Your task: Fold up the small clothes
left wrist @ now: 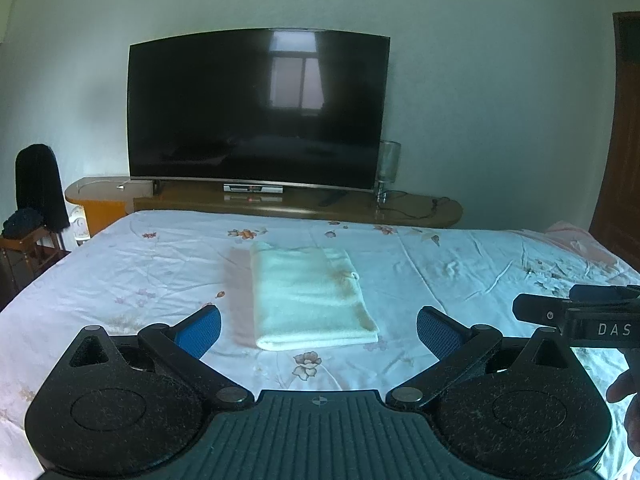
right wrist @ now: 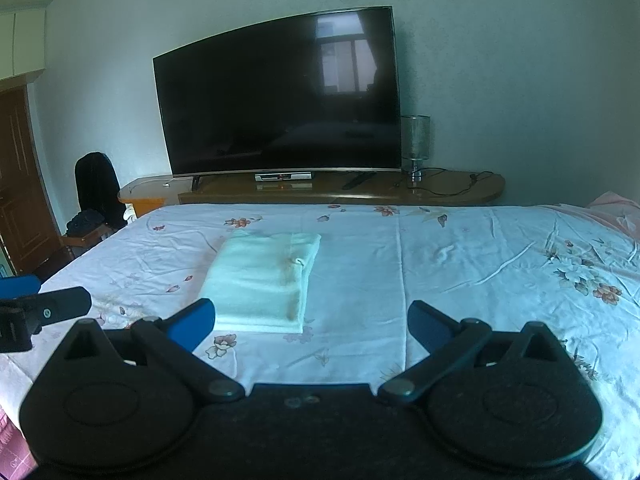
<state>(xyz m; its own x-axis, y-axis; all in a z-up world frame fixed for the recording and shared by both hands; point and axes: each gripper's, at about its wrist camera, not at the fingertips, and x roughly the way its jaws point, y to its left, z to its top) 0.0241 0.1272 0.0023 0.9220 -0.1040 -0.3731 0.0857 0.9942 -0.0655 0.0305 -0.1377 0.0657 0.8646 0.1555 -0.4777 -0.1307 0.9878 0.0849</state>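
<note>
Cut off at right edge of left wrist view: right gripper [left wrist: 520, 310], only one finger tip and "DAS" lettering showing; a hand [left wrist: 626, 404] partly out of frame. Cut off at left edge of right wrist view: left gripper [right wrist: 86, 298]. Too small to read: box [right wrist: 283, 176] under television [right wrist: 280, 100].

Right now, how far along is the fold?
Looks done: the pale cloth lies folded into a neat rectangle on the floral bedsheet. In hand: nothing; left gripper and right gripper are both open, short of it. Left: no other unfolded clothes in view.
</note>
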